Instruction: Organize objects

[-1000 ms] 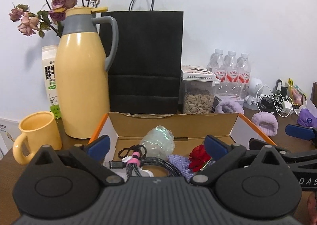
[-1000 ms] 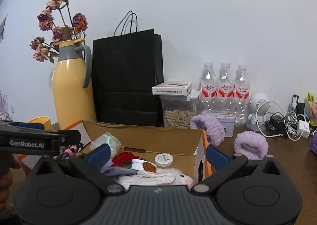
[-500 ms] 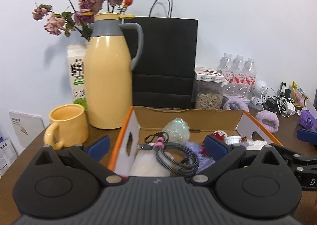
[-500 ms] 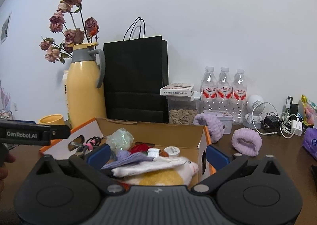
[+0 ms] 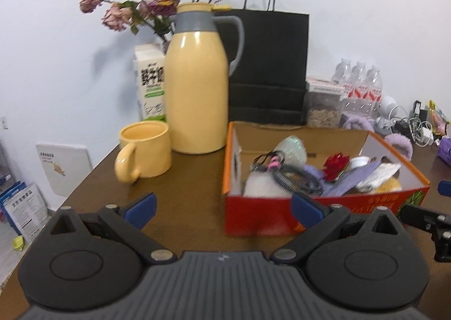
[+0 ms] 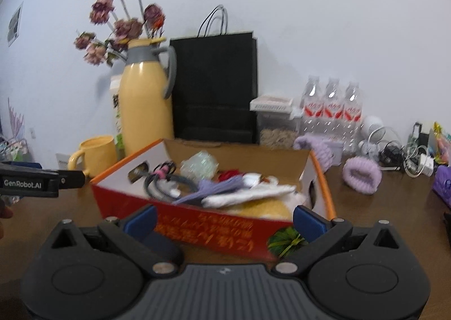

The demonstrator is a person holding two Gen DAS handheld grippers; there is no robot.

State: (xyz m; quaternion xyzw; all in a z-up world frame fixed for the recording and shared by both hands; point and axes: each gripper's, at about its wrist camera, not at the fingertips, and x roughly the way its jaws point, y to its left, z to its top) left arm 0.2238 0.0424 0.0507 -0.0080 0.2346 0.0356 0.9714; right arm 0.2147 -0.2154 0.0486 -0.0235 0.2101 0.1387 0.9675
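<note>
Cardboard box [image 6: 214, 221] lies long-side across (upright), facing both gaping, empty hand-held grippers.

Both cameras sit low over the table [image 5: 186, 207], each looking forward along its own tongs toward the back wall. The left view stands off the near left corner of the cardboard box [image 5: 324, 201], facing the yellow jug [image 5: 197, 88] and mug [image 5: 145, 152], with the right tongs [image 5: 439, 218] at its right edge. The right view looks over the box's near long side [image 6: 197, 224], close to it, with the left tongs [image 6: 42, 180] at its left edge. Both share the box, jug, black bag [image 6: 214, 86] and water bottles [image 6: 332, 105].
</note>
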